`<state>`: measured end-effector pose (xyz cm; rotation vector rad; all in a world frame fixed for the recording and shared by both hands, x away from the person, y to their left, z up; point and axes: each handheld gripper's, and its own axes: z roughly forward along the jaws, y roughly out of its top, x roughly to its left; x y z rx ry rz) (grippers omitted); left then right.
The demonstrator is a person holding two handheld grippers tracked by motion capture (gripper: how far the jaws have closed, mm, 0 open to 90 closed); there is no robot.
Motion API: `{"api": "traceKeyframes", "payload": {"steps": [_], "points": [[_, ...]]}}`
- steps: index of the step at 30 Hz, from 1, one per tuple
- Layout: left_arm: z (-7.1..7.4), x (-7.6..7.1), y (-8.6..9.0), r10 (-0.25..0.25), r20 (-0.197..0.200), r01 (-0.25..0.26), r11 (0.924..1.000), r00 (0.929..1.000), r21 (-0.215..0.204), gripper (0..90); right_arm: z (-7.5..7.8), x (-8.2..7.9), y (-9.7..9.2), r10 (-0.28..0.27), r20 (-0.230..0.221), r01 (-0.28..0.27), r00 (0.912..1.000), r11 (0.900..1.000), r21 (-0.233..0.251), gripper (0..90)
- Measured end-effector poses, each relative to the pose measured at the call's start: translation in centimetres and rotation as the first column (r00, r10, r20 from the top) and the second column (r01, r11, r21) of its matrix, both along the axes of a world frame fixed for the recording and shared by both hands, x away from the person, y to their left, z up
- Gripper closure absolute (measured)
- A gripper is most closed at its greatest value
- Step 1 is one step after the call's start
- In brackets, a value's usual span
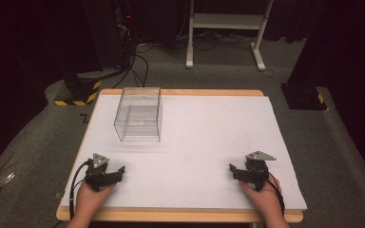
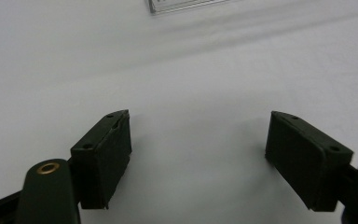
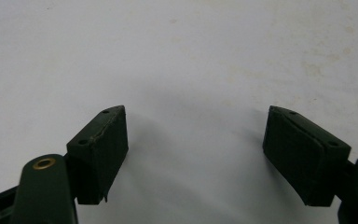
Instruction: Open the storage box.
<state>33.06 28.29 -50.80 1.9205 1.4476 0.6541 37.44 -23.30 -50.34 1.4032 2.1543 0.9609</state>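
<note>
We see a white table [image 1: 195, 142] on grey carpet in a dark room. One clear box [image 1: 139, 114] stands at its far left. Two tools rest near us: left tool [image 1: 120, 170] and right tool [image 1: 233, 168], both wide open, holding nothing.

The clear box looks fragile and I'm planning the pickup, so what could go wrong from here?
1. The clear box has thin see-through walls that are hard to judge; a gripper could bump it and push it across the smooth white table.
2. The left gripper is nearer the box; the right gripper would have to reach across the table.
3. Both grippers are open and low over the table, so their pads may scrape it.
</note>
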Motion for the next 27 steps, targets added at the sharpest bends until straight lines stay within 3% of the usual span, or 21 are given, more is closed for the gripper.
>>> {"api": "traceKeyframes", "payload": {"steps": [17, 27], "points": [[0.04, -0.03, -0.05, 0.004, -0.002, -0.004, 1.0000, 1.0000, 0.003, 23.0, 0.00, 0.01, -0.04, 0.002, 0.001, -0.002, 1.0000, 1.0000, 0.001, 21.9], [0.37, 0.00, -0.06, 0.004, -0.026, -0.003, 0.9999, 0.9997, 0.010, 25.3, 0.00, 0.01, -0.06, 0.001, -0.001, -0.001, 1.0000, 1.0000, 0.006, 21.8]]}}
